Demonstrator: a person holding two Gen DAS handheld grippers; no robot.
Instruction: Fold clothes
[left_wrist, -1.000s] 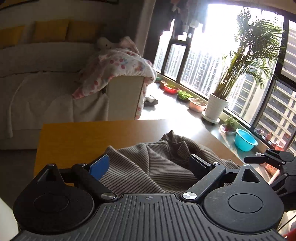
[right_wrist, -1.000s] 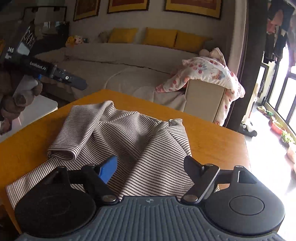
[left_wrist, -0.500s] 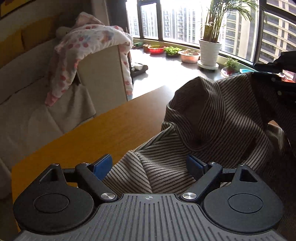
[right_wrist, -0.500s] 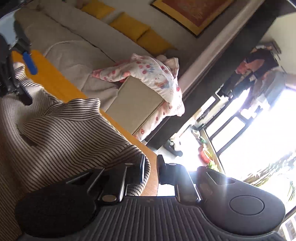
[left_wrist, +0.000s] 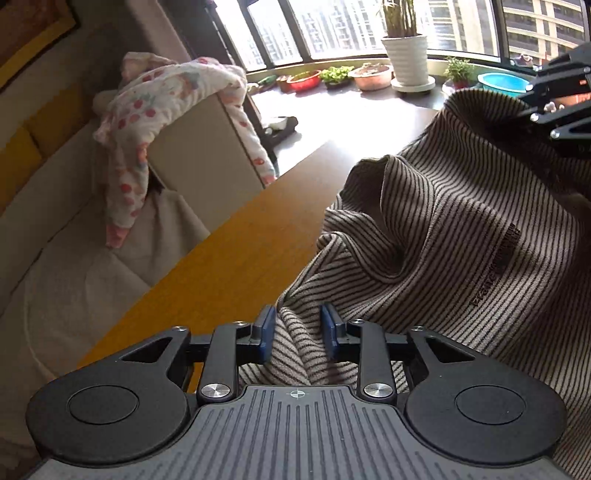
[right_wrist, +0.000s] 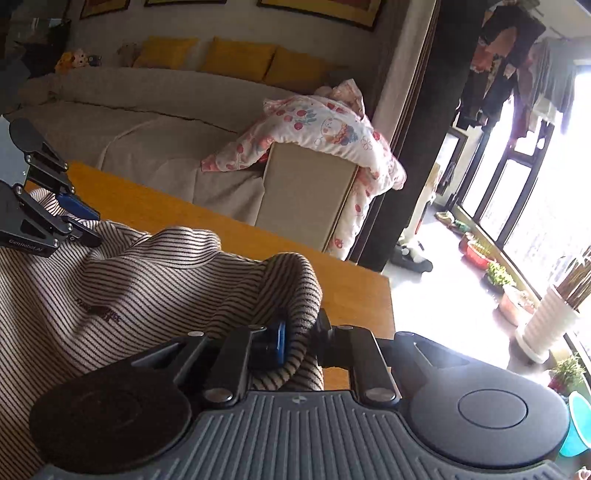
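Observation:
A beige striped garment (left_wrist: 461, 236) with dark printed lettering hangs stretched between both grippers above the orange wooden table (left_wrist: 236, 266). My left gripper (left_wrist: 297, 332) is shut on a bunched fold of its edge between blue pads. In the right wrist view the same striped garment (right_wrist: 122, 291) spreads to the left, and my right gripper (right_wrist: 299, 339) is shut on a rolled edge of it. The left gripper (right_wrist: 79, 223) shows at the far left there, clamping the cloth. The right gripper's black frame (left_wrist: 554, 99) shows at the upper right of the left wrist view.
Behind the table (right_wrist: 354, 291) stands a beige sofa (right_wrist: 166, 147) with yellow cushions and a floral blanket (right_wrist: 325, 129) over its arm. Potted plants (left_wrist: 404, 55) and bowls line the window ledge. A turquoise basin (left_wrist: 502, 82) sits on the ledge.
My left gripper went from open to shut on the garment's edge. The right gripper rolled back to level, still clamped. The cloth is lifted and stretched between them.

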